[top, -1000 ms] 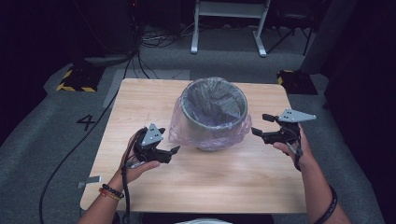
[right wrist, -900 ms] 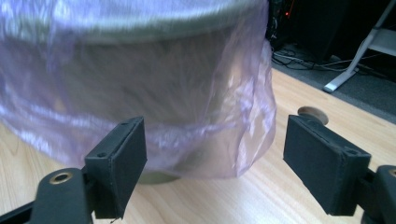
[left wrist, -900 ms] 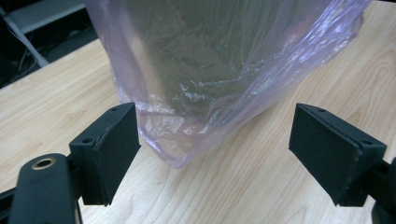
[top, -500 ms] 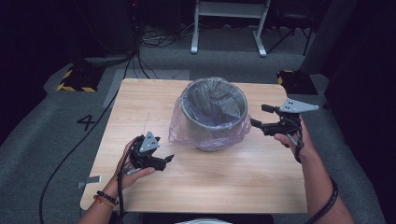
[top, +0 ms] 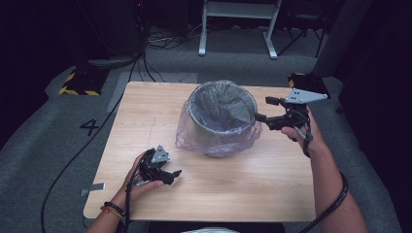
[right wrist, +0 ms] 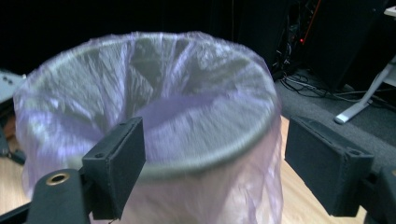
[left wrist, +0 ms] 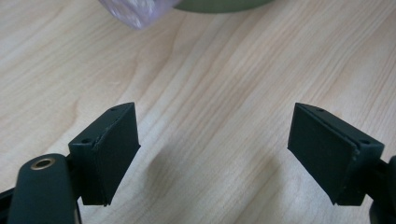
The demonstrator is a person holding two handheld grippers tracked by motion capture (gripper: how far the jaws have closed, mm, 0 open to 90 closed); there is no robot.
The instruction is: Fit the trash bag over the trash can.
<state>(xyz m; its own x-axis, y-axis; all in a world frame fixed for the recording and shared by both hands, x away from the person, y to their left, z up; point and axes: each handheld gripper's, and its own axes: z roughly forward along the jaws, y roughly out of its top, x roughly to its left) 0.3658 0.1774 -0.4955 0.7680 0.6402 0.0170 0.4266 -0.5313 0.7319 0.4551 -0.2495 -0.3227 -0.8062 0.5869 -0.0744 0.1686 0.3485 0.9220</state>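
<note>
Lining up my right gripper (top: 265,109) at the bin (top: 221,119) rim, jaws spread and empty; next, pinch the purple liner (right wrist: 154,116) there (left gripper (top: 170,175) idle, open, low over the table (top: 252,184)).

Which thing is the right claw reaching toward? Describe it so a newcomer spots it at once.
Start at the pale wooden table; on its far half, near the middle, stands a round grey bin. A thin, translucent purple plastic bag lines it, folded over the rim and draping down the outside. Nothing else stands on the table.
</note>
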